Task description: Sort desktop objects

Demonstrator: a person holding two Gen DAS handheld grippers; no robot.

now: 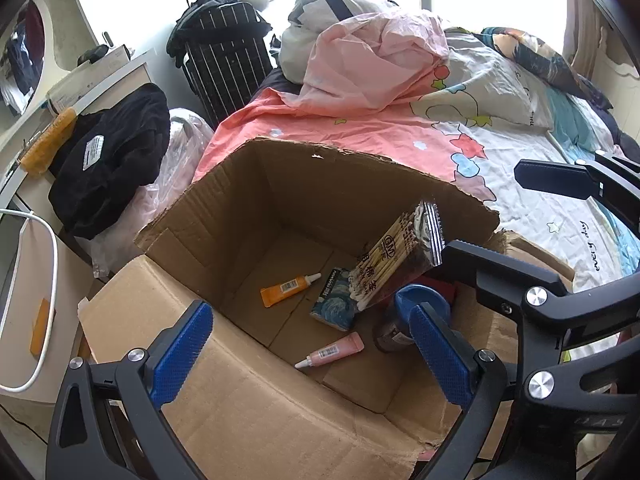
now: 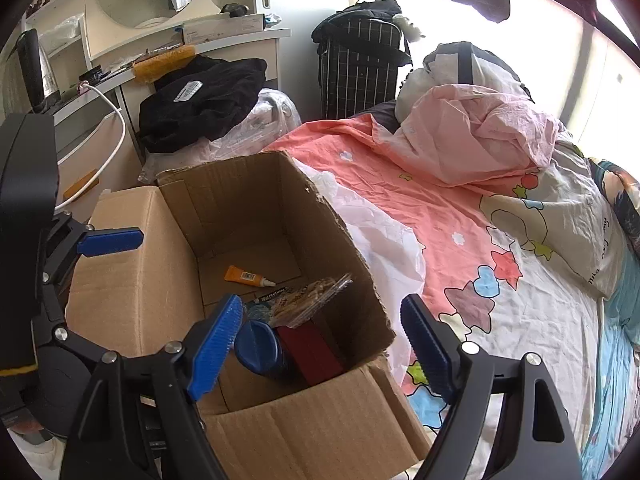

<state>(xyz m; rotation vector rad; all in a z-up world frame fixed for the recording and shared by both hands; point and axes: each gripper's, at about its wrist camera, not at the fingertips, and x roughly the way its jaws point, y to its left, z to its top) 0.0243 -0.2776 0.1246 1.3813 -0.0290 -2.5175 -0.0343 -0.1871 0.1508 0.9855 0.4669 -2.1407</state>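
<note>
Left claw (image 1: 312,354): jaws spread wide over the near rim of the box, nothing between the blue pads (image 1: 182,350).
Right claw (image 2: 324,346): jaws apart and empty, hanging over the box's near right corner; one pad (image 2: 214,348) is above the box, the other above the bed.
Box (image 1: 224,396): open cardboard carton, flaps folded out, torn far edge; it stands beside the bed with its far wall against the bedding.
Pink tube (image 1: 332,354): lies flat on the box floor, nearest the rim, cap pointing left in the left wrist view.
Jar (image 2: 260,346): dark jar with a blue lid, in the box's near right corner, touching a red box (image 2: 316,350) beside it.
Swabs (image 1: 394,256): clear packet of cotton swabs, tilted, leaning against the right wall over the jar and resting on the blue pack.
Blue pack (image 1: 334,300): small printed pack on the floor, partly under the swabs.
Orange tube (image 1: 286,290): flat on the floor, farther in, apart from the rest.
Bed (image 2: 520,320): patterned sheet right of the box, a pink heap of bedding (image 2: 480,132) farther back.
Black clothes (image 2: 200,100): piled left of the box, over plastic bags.
Desk (image 2: 240,40): white, behind the clothes, cluttered.
Suitcase (image 2: 360,68): dark, striped, upright at the far wall by the window.
</note>
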